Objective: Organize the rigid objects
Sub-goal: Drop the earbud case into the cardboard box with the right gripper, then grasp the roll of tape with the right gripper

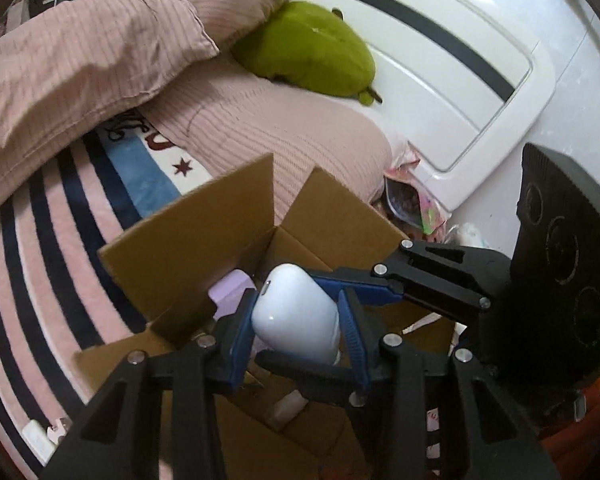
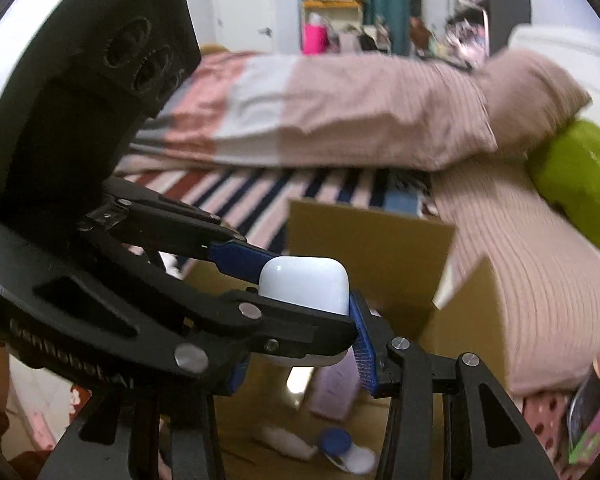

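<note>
A white earbud case (image 1: pixel 296 312) is held above an open cardboard box (image 1: pixel 204 240) on the bed. My left gripper (image 1: pixel 296 320) is shut on it, a blue pad on each side. My right gripper (image 2: pixel 300 344) crosses in from the right in the left wrist view (image 1: pixel 376 292) and also has its pads against the case (image 2: pixel 304 288). The box (image 2: pixel 368 248) holds a lilac item (image 2: pixel 336 392), a blue-capped thing (image 2: pixel 334 442) and white pieces.
The box lies on a striped pink and navy blanket (image 1: pixel 40 248). Pink pillows (image 1: pixel 80 60) and a green plush (image 1: pixel 312 48) lie beyond it, against a white headboard (image 1: pixel 460 80). A cluttered shelf (image 2: pixel 332 20) stands across the room.
</note>
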`<action>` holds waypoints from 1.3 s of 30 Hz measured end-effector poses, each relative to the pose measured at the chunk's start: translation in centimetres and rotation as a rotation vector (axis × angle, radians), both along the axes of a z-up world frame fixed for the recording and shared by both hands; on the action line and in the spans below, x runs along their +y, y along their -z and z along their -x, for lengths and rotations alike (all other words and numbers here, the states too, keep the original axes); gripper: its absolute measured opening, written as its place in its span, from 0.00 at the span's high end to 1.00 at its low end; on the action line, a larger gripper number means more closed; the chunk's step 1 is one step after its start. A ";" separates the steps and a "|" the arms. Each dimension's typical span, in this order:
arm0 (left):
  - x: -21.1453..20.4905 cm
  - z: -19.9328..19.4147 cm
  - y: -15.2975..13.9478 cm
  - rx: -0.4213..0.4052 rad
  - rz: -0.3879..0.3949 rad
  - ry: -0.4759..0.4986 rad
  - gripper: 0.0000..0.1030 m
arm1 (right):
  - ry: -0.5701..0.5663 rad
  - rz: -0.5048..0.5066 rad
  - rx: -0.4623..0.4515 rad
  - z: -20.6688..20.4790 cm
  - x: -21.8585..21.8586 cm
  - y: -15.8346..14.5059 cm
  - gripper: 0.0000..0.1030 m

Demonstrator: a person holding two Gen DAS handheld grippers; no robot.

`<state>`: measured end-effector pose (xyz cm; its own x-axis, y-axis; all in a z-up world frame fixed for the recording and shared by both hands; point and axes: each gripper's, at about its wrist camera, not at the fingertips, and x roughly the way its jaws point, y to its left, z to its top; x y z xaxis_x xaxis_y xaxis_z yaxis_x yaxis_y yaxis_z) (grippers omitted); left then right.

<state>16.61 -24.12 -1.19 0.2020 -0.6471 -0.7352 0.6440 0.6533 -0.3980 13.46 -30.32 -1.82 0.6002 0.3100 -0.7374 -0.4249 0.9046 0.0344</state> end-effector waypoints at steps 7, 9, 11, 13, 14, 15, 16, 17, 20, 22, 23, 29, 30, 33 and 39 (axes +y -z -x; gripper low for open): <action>2.4 0.9 -1.3 -0.072 -0.016 -0.072 0.35 | 0.063 0.055 0.043 -0.1 -0.6 0.7 0.55; 4.9 1.7 -2.4 -0.125 -0.038 -0.140 0.33 | 0.058 0.046 0.039 0.2 -0.3 0.4 0.54; 8.1 2.8 -3.5 -0.178 -0.053 -0.218 0.33 | 0.030 0.019 0.019 0.8 0.5 -0.3 0.54; 11.7 4.0 -4.4 -0.218 -0.051 -0.299 0.32 | -0.027 -0.022 -0.010 1.8 2.2 -1.4 0.54; 13.4 4.5 -4.7 -0.240 -0.059 -0.340 0.29 | -0.056 -0.039 -0.019 2.2 3.1 -1.8 0.54; 15.0 5.1 -4.9 -0.260 -0.067 -0.376 0.26 | -0.091 -0.059 -0.026 2.6 4.1 -2.2 0.54; 16.6 5.7 -5.0 -0.277 -0.075 -0.411 0.26 | -0.135 -0.078 -0.031 3.1 5.4 -2.5 0.53; 18.5 6.3 -4.9 -0.290 -0.083 -0.451 0.25 | -0.178 -0.089 -0.032 3.6 6.8 -2.7 0.53; 23.6 8.0 -3.8 -0.308 -0.102 -0.553 0.25 | -0.288 -0.104 -0.004 4.5 11.5 -2.3 0.50; 26.0 8.9 -2.6 -0.305 -0.111 -0.595 0.25 | -0.335 -0.100 0.039 4.8 14.7 -1.0 0.50; 27.3 9.3 -1.9 -0.299 -0.113 -0.615 0.25 | -0.352 -0.090 0.055 4.8 16.1 -0.2 0.50; 32.1 11.4 3.2 -0.239 -0.128 -0.682 0.25 | -0.346 0.031 0.120 2.3 21.5 7.3 0.50; 32.3 11.4 3.6 -0.229 -0.126 -0.687 0.25 | -0.345 0.051 0.120 1.8 22.0 8.5 0.53; 33.8 11.6 5.6 -0.192 -0.116 -0.714 0.25 | -0.343 0.077 0.154 -0.2 22.6 11.7 0.65; 34.9 11.7 7.0 -0.162 -0.110 -0.726 0.25 | -0.287 0.122 0.197 -2.9 22.5 14.5 0.65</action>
